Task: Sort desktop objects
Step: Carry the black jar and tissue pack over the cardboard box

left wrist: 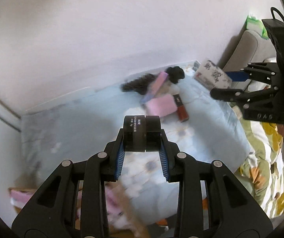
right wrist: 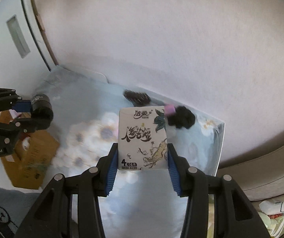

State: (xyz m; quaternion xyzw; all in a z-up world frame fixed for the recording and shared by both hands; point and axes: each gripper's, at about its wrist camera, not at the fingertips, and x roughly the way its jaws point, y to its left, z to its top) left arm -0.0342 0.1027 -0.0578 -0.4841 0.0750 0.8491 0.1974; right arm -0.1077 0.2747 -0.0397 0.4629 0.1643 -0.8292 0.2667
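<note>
My left gripper (left wrist: 142, 136) is shut on a small black round jar (left wrist: 141, 133) and holds it above the pale blue floral cloth (left wrist: 78, 123); it also shows in the right wrist view (right wrist: 42, 109). My right gripper (right wrist: 142, 154) is shut on a white tissue pack (right wrist: 142, 138) with ink drawings, held in the air; it also shows in the left wrist view (left wrist: 213, 74). On the cloth lie a pink pad (left wrist: 160, 106), a red lipstick tube (left wrist: 180, 108), a pink-purple stick (left wrist: 154, 86), a dark brush (left wrist: 137, 83) and a black scrunchie (left wrist: 175, 73).
A brown cardboard box (right wrist: 31, 156) sits at the left below the cloth's edge, with pink items in it (left wrist: 19, 195). A grey sofa (left wrist: 247, 47) stands at the right. A yellow-green patterned quilt (left wrist: 264, 170) lies by the cloth. A white wall is behind.
</note>
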